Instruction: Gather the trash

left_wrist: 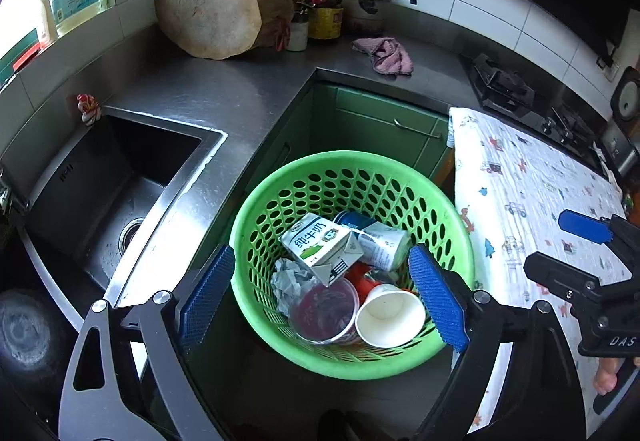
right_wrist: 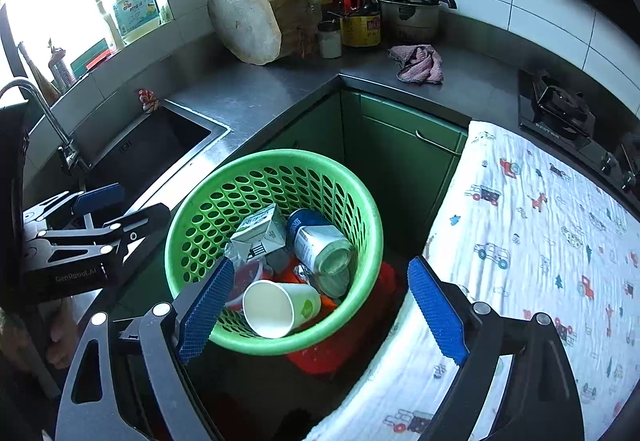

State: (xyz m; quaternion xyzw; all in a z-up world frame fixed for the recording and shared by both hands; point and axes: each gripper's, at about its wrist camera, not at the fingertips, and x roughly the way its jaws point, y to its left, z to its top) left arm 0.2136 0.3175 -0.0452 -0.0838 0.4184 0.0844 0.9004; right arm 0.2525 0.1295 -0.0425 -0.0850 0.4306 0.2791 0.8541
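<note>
Both grippers [left_wrist: 322, 293] [right_wrist: 320, 305] spread above green basket [left_wrist: 256, 201].

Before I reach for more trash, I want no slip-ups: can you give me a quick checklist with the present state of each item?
1. Left gripper open, holding nothing: ok.
2. Right gripper open, holding nothing: ok.
3. Basket upright: ok.
4. Carton, can, paper cup inside the basket: ok.
5. Room left in the basket: ok, the upper part is free.
6. Trash left on the patterned cloth: none visible, ok.
</note>
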